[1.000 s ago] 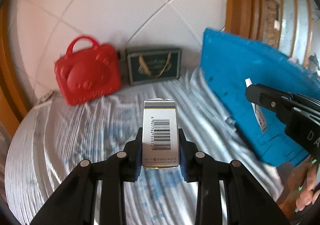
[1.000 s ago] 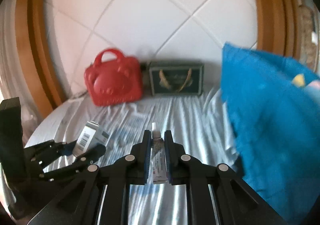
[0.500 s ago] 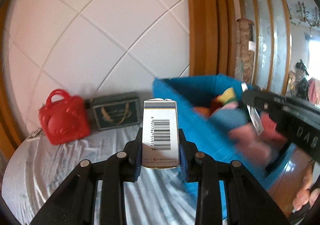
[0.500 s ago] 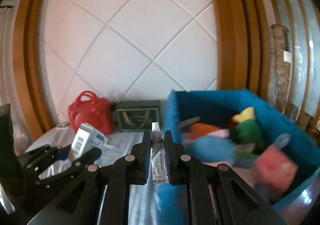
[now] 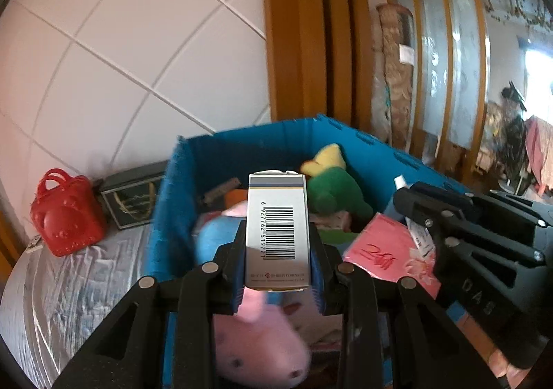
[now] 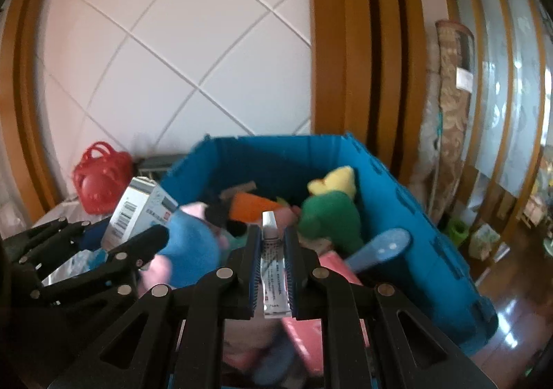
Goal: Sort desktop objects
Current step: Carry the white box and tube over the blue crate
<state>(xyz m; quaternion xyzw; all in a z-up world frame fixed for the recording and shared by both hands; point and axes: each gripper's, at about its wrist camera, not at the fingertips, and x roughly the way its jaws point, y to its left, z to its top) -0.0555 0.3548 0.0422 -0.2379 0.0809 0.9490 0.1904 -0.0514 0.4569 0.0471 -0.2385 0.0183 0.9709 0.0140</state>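
- Blue fabric bin [image 5: 349, 143] fills the middle of both wrist views; its open top faces my jaws; it stands at the edge of the table [image 5: 69, 285], which carries a crinkled grey-white cover.
- My left gripper [image 5: 278, 271]: jaws pinching a white carton [image 5: 278, 230] upright, barcode side toward the camera; the carton hangs over the bin's opening, above a pink plush [image 5: 259, 347] and a blue plush [image 5: 214, 240].
- My right gripper [image 6: 273, 271]: jaws pressed onto a small white tube [image 6: 273, 271], cap end pointing forward; the tube is also held over the bin, just beside the left gripper.
- Bin contents visible: green plush with yellow top [image 6: 328, 212]; orange item [image 6: 252, 205]; pink red-lettered packet [image 5: 390, 250]; pale blue spoon-like handle [image 6: 380, 249] leaning against the right wall.
- On the table behind the bin: red bear-faced handbag [image 5: 64, 219]; dark green gift bag [image 5: 133, 195] between it and the bin, against the white tiled wall [image 5: 138, 60].
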